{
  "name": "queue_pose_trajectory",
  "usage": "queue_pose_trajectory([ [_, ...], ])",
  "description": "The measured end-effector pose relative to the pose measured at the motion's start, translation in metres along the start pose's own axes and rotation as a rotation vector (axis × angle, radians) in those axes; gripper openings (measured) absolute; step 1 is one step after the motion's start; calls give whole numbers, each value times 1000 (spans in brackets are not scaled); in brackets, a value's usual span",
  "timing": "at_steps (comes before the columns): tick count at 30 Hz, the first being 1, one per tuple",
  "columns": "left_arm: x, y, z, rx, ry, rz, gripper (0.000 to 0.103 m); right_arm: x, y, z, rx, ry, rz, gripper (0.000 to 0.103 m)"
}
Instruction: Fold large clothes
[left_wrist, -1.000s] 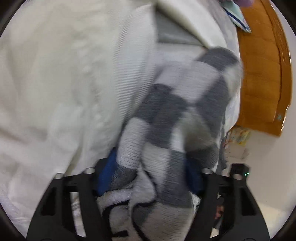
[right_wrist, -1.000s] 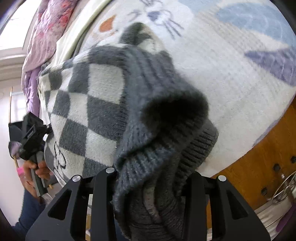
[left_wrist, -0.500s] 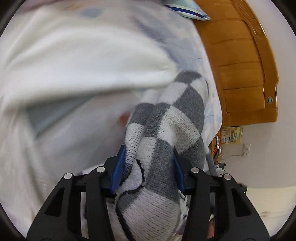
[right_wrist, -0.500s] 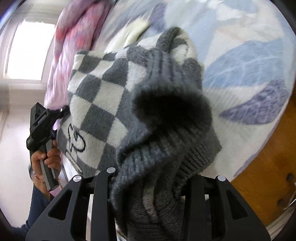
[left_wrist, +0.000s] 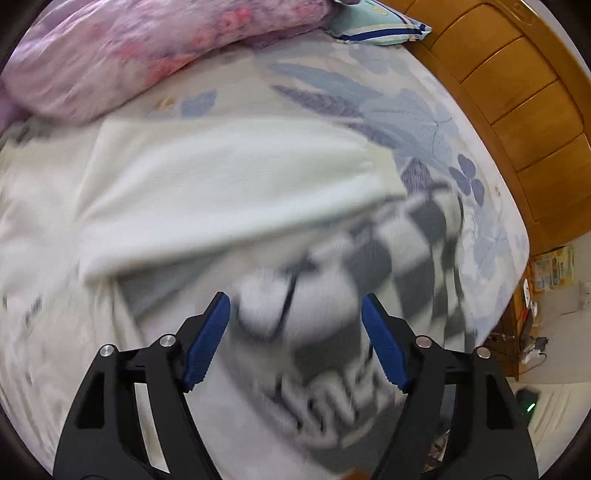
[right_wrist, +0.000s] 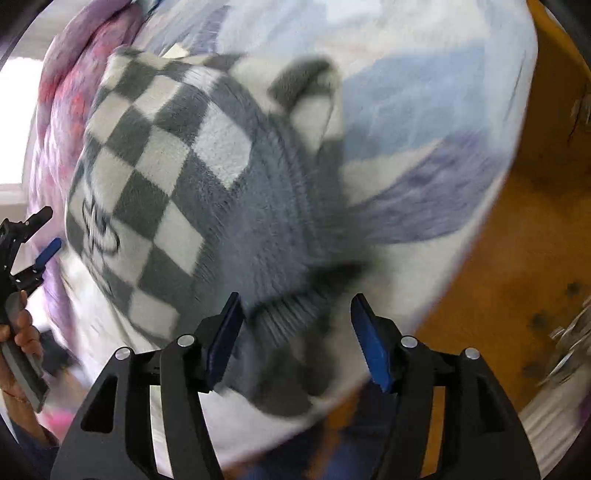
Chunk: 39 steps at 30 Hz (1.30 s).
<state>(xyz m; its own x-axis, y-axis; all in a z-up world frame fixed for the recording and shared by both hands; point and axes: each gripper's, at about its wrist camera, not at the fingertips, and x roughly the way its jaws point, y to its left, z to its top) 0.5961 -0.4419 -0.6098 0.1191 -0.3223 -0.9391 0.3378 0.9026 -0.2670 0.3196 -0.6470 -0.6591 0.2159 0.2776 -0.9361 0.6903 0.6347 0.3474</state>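
Note:
A grey-and-white checked knit sweater lies bunched on the flowered bedsheet near the bed's edge. In the left wrist view the sweater is blurred below my left gripper, whose jaws are opening, blue pads apart and clear of the cloth. My right gripper hangs over the sweater's grey ribbed hem; its jaws are opening too, pads not pressing the knit. The left gripper also shows at the left edge of the right wrist view, held by a hand.
A white folded garment lies across the bed beyond the sweater. A pink-purple quilt and a pillow sit at the head. A wooden bed frame runs along the right; the floor lies past the mattress edge.
Both grippers were shut on the sweater and have let it go; their jaws now stand apart. The sweater has dropped onto the bed, and the left gripper has risen away.

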Motion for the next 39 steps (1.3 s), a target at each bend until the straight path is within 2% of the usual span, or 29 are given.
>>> queue_pose_trajectory([
  [3,-11,17,-45,-72,25,5,75,-37,27,0,-211,-51,-78,57],
  [5,-16,27,-71,-121,50,7,75,-53,56,1,-362,-97,-78,57],
  [7,-21,38,-90,-167,73,15,75,-49,80,5,-474,-110,-75,57],
  [9,-26,52,-110,-231,113,5,75,-24,86,16,-550,-78,-80,57],
  [10,-29,57,-116,-244,124,10,74,-2,82,15,-581,-22,-106,57],
  [12,-45,65,-128,-246,118,39,75,47,69,11,-657,45,-232,58],
  [13,-55,69,-133,-253,104,50,76,61,65,8,-696,63,-266,58],
  [16,-76,77,-140,-286,77,57,78,66,63,8,-719,59,-267,58],
  [19,-102,82,-147,-323,28,79,80,66,77,4,-764,85,-316,59],
  [21,-124,83,-154,-358,-7,73,81,54,91,-1,-769,106,-323,59],
  [26,-175,79,-167,-355,-85,93,89,1,142,-29,-794,72,-226,60],
  [32,-241,78,-192,-320,-185,127,93,-81,217,-98,-847,-25,-93,66],
  [34,-263,81,-204,-308,-218,149,93,-102,235,-122,-866,-68,-76,75],
  [35,-278,83,-213,-302,-243,157,93,-114,242,-128,-876,-91,-71,76],
  [38,-319,90,-239,-286,-301,190,93,-149,267,-174,-889,-159,-59,80],
  [39,-334,92,-248,-271,-326,204,93,-161,275,-192,-895,-184,-55,87],
])
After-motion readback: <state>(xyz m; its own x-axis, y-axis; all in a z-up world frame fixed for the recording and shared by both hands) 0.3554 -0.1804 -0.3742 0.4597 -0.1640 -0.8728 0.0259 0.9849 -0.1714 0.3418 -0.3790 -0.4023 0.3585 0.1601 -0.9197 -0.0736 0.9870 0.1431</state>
